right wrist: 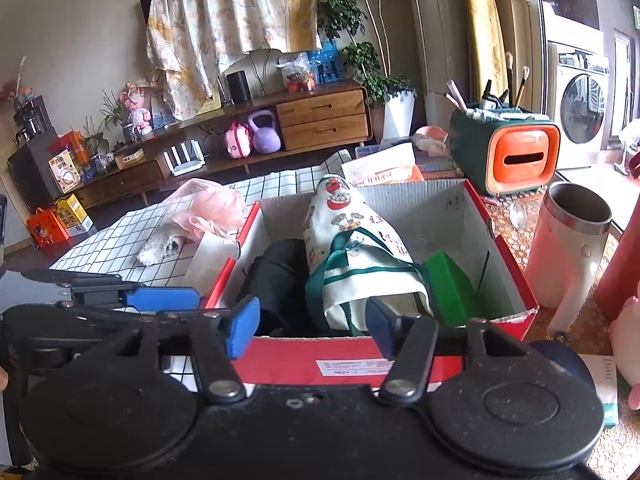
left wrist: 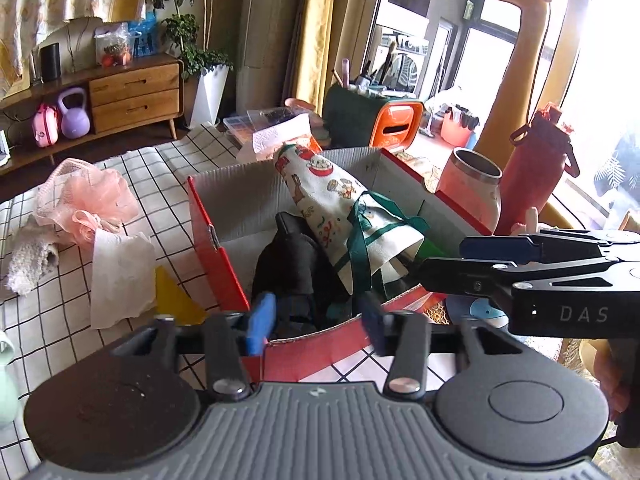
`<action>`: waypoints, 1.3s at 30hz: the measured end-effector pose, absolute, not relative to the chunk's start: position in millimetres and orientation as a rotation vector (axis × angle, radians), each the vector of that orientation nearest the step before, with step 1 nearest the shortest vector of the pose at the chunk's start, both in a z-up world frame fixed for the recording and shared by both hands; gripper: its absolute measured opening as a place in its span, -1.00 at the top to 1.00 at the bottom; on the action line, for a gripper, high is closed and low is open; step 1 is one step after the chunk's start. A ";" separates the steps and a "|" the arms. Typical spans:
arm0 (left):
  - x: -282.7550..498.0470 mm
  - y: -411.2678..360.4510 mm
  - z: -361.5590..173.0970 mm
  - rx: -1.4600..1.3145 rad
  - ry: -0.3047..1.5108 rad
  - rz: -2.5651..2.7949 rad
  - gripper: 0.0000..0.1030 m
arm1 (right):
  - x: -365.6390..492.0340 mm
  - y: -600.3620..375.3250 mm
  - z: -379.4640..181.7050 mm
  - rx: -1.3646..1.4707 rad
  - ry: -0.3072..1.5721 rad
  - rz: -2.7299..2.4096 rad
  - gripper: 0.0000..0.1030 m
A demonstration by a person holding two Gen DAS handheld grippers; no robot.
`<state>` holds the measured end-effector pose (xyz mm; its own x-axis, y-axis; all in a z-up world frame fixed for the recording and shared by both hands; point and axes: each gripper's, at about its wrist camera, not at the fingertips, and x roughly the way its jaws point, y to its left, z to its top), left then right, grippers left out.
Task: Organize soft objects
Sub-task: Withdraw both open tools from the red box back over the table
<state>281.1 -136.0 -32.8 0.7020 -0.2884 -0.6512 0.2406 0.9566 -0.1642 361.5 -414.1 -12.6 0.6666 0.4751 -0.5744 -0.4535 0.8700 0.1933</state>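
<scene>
A red cardboard box (left wrist: 208,240) (right wrist: 508,264) stands on the checked tablecloth. Inside it lie a printed cloth bag (left wrist: 340,200) (right wrist: 352,232) with green straps, a black soft item (left wrist: 288,260) (right wrist: 276,276) and a green piece (right wrist: 444,280). My left gripper (left wrist: 316,320) hangs open just above the box's near rim, with nothing held. My right gripper (right wrist: 312,326) is open over the same rim beside it and reaches in from the right in the left wrist view (left wrist: 452,264). A pink mesh pouf (left wrist: 96,200) (right wrist: 216,208), a fluffy grey cloth (left wrist: 28,260) (right wrist: 160,248) and a white tissue (left wrist: 120,276) lie left of the box.
A white tumbler (left wrist: 472,188) (right wrist: 572,240) and a red bottle (left wrist: 536,160) stand right of the box. A green and orange organizer (right wrist: 516,152) sits behind it. A yellow piece (left wrist: 176,300) lies by the box's left corner. A wooden sideboard (left wrist: 132,96) lines the far wall.
</scene>
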 end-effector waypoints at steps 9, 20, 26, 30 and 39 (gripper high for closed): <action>249.7 -106.0 -12.5 -0.078 0.672 -0.260 -0.28 | 334.3 -401.9 6.7 0.049 0.615 0.563 -0.56; 221.9 -49.1 -7.3 -0.109 0.660 -0.223 -0.49 | 310.4 -360.7 19.8 0.022 0.567 0.636 -0.94; 210.7 -16.6 -4.9 -0.117 0.652 -0.202 -0.64 | 311.0 -338.1 15.2 0.015 0.578 0.674 -0.98; 210.9 7.2 -6.1 -0.123 0.667 -0.182 -0.66 | 312.5 -320.6 8.7 0.001 0.597 0.704 -0.99; 224.5 56.5 -1.4 -0.069 0.641 -0.102 -0.99 | 315.5 -282.4 -6.5 -0.064 0.633 0.750 -0.99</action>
